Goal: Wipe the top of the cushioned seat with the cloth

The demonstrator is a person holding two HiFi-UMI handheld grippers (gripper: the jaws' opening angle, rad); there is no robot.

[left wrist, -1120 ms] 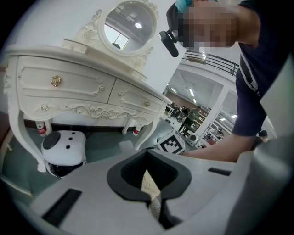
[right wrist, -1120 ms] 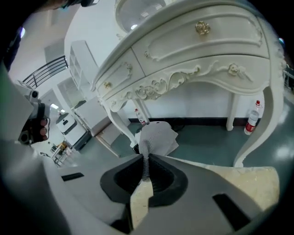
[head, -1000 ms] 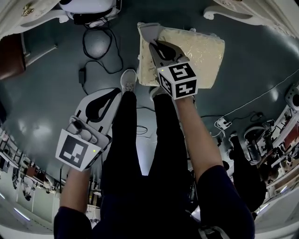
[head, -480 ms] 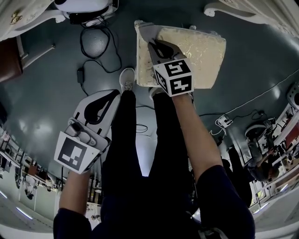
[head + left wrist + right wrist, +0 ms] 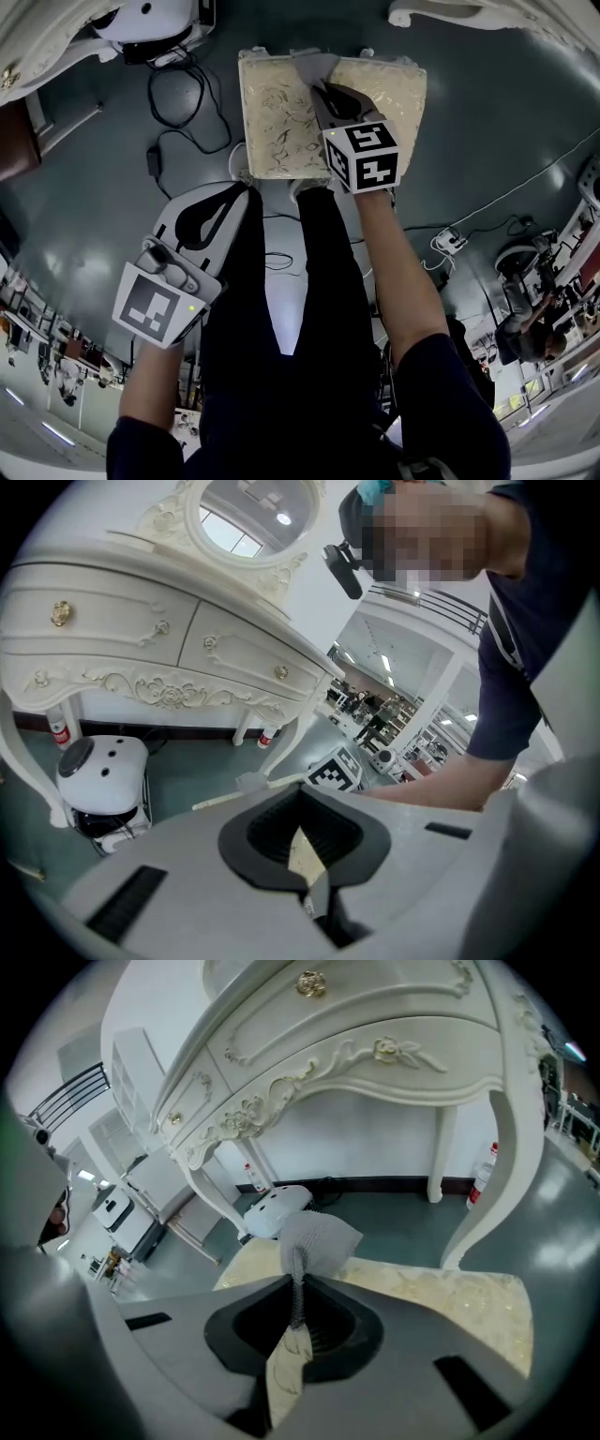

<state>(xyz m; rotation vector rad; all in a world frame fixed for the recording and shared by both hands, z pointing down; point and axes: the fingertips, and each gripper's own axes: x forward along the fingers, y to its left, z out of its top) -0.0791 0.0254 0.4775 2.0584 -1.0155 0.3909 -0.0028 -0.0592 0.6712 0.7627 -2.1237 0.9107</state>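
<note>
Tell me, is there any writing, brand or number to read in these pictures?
No readable text anywhere.
Right cube and left cube: black-and-white square patterns, not letters.
Bottle by the table leg: any print is too small to read.

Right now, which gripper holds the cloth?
The right gripper: its jaws pinch the grey cloth over the cushioned seat; the left gripper is shut on nothing.

The cushioned seat [image 5: 281,122] is pale yellow with swirly leaf shapes. The cloth [image 5: 317,1232] on the seat is grey with tiny bumps. The floor [image 5: 94,216] around the seat is dark blue-green. The table [image 5: 356,1044] behind the seat is white with gold knobs.
</note>
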